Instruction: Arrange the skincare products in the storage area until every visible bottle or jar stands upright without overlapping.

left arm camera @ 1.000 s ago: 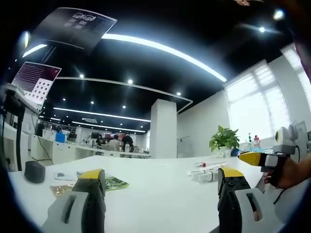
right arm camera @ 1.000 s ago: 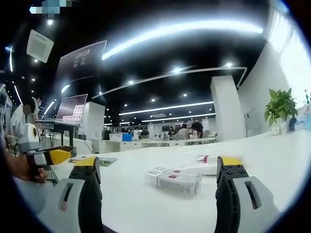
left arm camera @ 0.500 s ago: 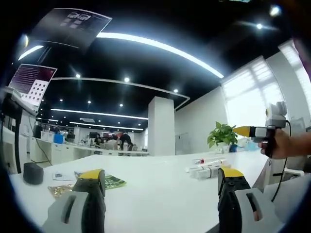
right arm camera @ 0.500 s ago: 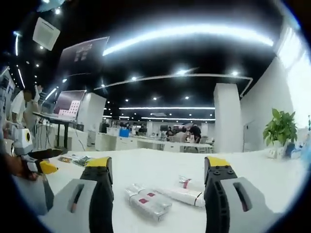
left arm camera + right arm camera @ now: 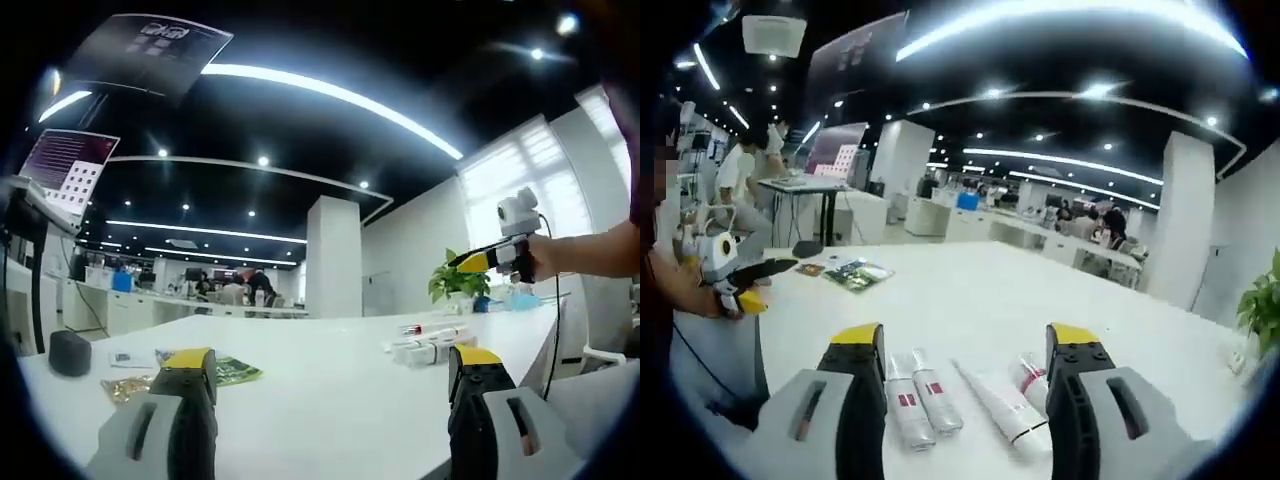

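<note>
Right tool [image 5: 965, 365] was seen to have been lifted and tipped downward over the last second; the products, earlier ahead at a low angle, were now viewed from above. Judged as an approach to the first pick, nothing yet stood upright. Jaws were held apart, empty.

Between and just ahead of its jaws, lying flat on the white bench [image 5: 970, 290]: two small bottles [image 5: 915, 398] side by side toward the left jaw, a white tube [image 5: 1002, 408] centre, a red-banded bottle [image 5: 1030, 380] close by the right jaw.

Left tool [image 5: 330, 385] was held low, jaws apart, empty; products [image 5: 428, 347] were seen ahead and rightward, well apart.
</note>
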